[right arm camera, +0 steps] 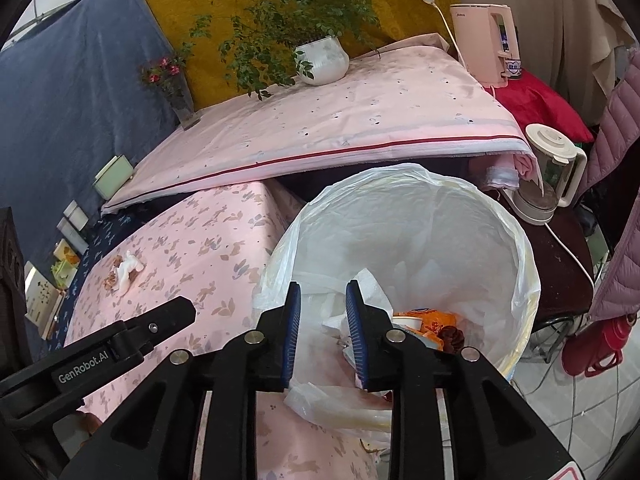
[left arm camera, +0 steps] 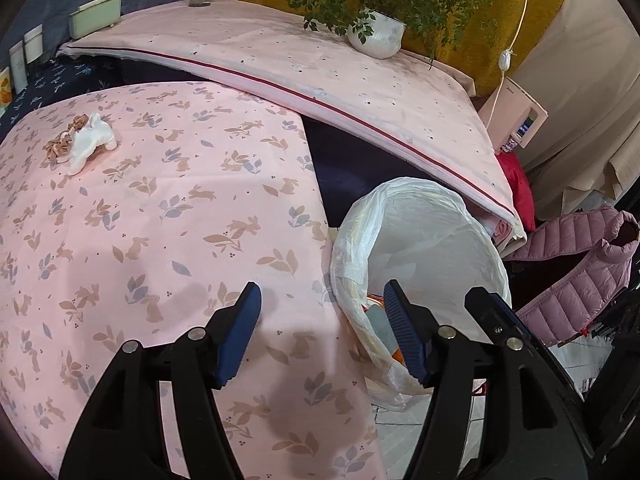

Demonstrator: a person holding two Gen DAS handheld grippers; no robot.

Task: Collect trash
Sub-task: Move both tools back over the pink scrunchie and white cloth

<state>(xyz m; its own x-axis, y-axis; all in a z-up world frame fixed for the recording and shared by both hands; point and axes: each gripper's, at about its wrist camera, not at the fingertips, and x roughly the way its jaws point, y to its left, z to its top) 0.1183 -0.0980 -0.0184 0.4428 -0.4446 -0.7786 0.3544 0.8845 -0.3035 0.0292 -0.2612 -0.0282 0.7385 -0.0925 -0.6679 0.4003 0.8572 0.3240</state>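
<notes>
A crumpled white tissue with brown scraps [left arm camera: 86, 140] lies on the pink rabbit-print cloth at the far left; it also shows in the right wrist view [right arm camera: 126, 270]. A bin lined with a white plastic bag [left arm camera: 420, 240] stands at the table's right edge and holds orange wrappers and paper [right arm camera: 424, 324]. My left gripper [left arm camera: 322, 300] is open and empty above the table edge beside the bin. My right gripper [right arm camera: 323, 298] is open and empty, hovering over the bin's near rim [right arm camera: 516, 240].
A potted plant [left arm camera: 376, 34] stands on a second pink-covered surface behind. A blender jug [right arm camera: 548, 172], a pink dispenser [right arm camera: 486, 40], a flower vase [right arm camera: 178, 96] and a pink down jacket [left arm camera: 576, 276] are at the right. Small boxes [left arm camera: 94, 20] line the far left.
</notes>
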